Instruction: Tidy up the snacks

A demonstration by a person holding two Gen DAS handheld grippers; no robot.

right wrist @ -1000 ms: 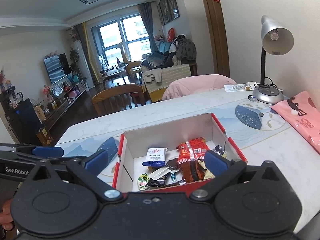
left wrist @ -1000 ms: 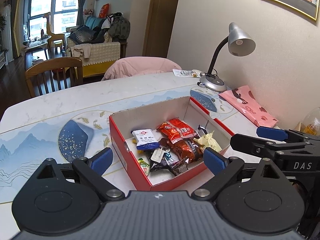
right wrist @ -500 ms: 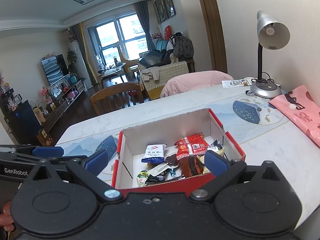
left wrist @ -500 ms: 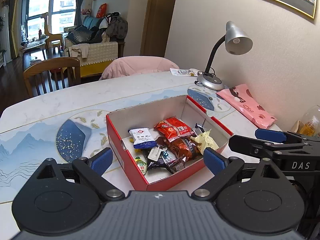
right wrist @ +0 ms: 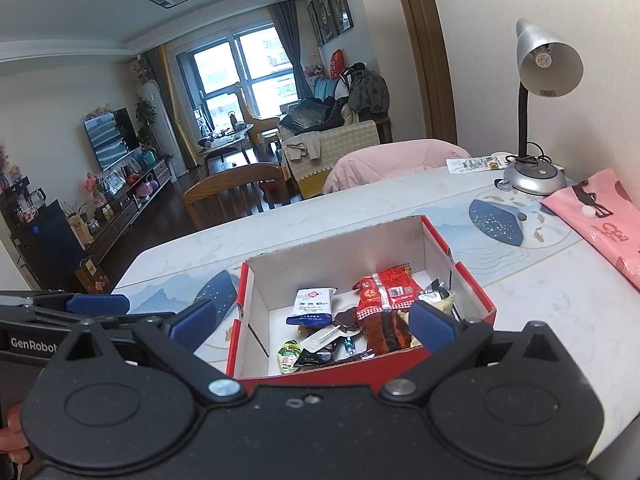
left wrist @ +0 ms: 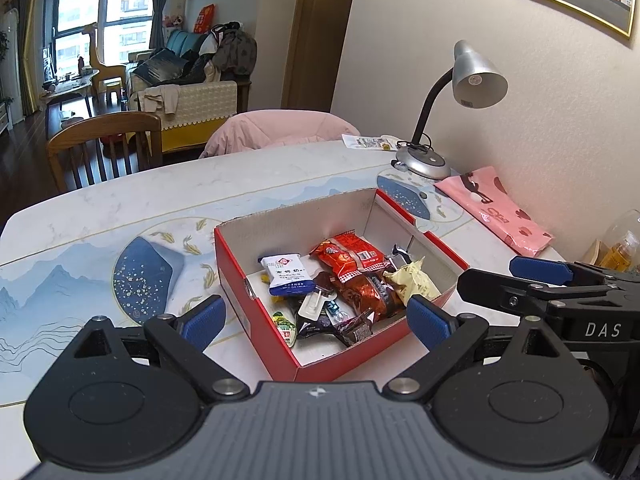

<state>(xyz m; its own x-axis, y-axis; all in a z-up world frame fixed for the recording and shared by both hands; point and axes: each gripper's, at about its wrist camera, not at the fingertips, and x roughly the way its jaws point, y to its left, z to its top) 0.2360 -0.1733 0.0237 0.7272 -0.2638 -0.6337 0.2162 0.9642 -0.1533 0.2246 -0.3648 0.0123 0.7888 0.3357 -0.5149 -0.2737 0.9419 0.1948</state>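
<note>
A red cardboard box (left wrist: 256, 312) (right wrist: 476, 292) with a white inside stands on the table and holds several snack packets. Among them are a blue-and-white packet (left wrist: 286, 274) (right wrist: 314, 306), a red packet (left wrist: 346, 254) (right wrist: 386, 288), a pale yellow wrapper (left wrist: 414, 280) and dark wrappers (left wrist: 332, 326). My left gripper (left wrist: 316, 320) hangs open just in front of the box, nothing between its blue pads. My right gripper (right wrist: 312, 326) is open too, over the box's near wall. The right gripper also shows at the right edge of the left wrist view (left wrist: 560, 292).
A silver desk lamp (left wrist: 460, 92) (right wrist: 536, 120) stands at the back right beside a pink bag (left wrist: 496, 208) (right wrist: 600, 216) by the wall. A glass jar (left wrist: 622, 240) sits far right. Chairs (left wrist: 104, 140) line the table's far edge. A hand (right wrist: 12, 440) shows at bottom left.
Both grippers have pulled back and risen slightly, so the box sits a little lower and smaller in each view. The snacks have not moved and both grippers stay open.
</note>
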